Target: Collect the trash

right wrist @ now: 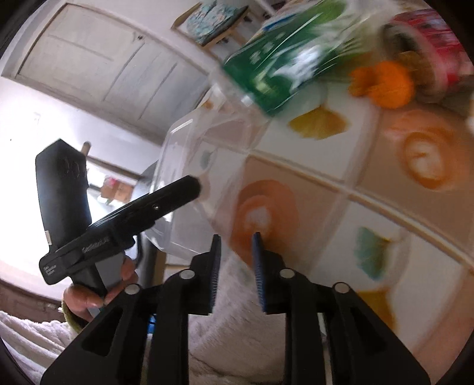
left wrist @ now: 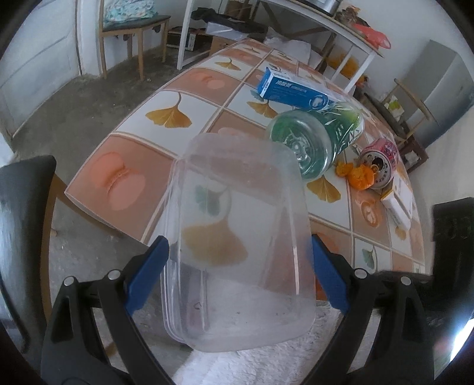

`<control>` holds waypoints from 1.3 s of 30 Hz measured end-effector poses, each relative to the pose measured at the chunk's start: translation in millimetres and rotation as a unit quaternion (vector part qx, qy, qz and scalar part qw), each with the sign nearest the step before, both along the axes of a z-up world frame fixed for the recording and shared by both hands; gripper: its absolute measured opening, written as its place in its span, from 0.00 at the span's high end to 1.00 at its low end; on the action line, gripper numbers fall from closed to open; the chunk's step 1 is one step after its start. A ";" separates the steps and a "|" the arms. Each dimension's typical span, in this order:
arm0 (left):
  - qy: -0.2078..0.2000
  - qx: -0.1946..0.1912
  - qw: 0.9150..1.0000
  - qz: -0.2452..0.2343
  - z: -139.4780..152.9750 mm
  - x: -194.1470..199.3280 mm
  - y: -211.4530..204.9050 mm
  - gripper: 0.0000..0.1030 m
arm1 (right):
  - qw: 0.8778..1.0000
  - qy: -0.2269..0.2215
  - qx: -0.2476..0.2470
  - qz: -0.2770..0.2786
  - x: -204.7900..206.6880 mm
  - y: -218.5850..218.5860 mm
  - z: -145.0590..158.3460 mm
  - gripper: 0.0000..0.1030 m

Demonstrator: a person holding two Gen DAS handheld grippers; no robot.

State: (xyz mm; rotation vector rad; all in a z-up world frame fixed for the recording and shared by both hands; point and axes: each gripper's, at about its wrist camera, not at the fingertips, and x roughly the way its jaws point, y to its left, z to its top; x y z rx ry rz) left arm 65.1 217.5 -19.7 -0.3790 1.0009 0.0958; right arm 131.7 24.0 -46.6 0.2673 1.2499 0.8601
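My left gripper (left wrist: 240, 257) is shut on a clear plastic container (left wrist: 237, 237), holding it by its sides above the near edge of the tiled table (left wrist: 124, 177). It also shows in the right wrist view (right wrist: 204, 154). Trash lies on the table beyond it: a green-labelled plastic bottle (left wrist: 314, 139) on its side, a blue box (left wrist: 293, 88), a red can (left wrist: 380, 161) and orange peel (left wrist: 357, 174). My right gripper (right wrist: 237, 248) is empty, its jaws a narrow gap apart, low over the table. The view is blurred. The bottle (right wrist: 284, 65), peel (right wrist: 385, 83) and can (right wrist: 423, 47) lie ahead of it.
A white box (left wrist: 397, 204) lies at the table's right edge. A wooden chair (left wrist: 130, 26) and white shelving (left wrist: 207, 32) stand behind the table. A black chair back (left wrist: 23, 201) is at the left. A hand (right wrist: 97, 293) holds the left gripper's handle.
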 end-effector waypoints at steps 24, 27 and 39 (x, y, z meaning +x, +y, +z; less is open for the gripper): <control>-0.029 -0.006 0.999 -0.018 -0.3 -10.5 4.5 0.14 | 0.909 -0.059 -0.179 -0.372 105.0 -142.0 32.7 0.14; -0.030 -0.007 0.999 -0.019 -0.3 -11.0 4.8 0.14 | 0.908 -0.047 -0.179 -0.376 113.7 -145.1 21.7 0.14; -0.029 -0.006 0.999 -0.019 0.0 -11.4 5.1 0.14 | 0.920 -0.082 -0.207 -0.321 102.7 -149.1 20.5 0.14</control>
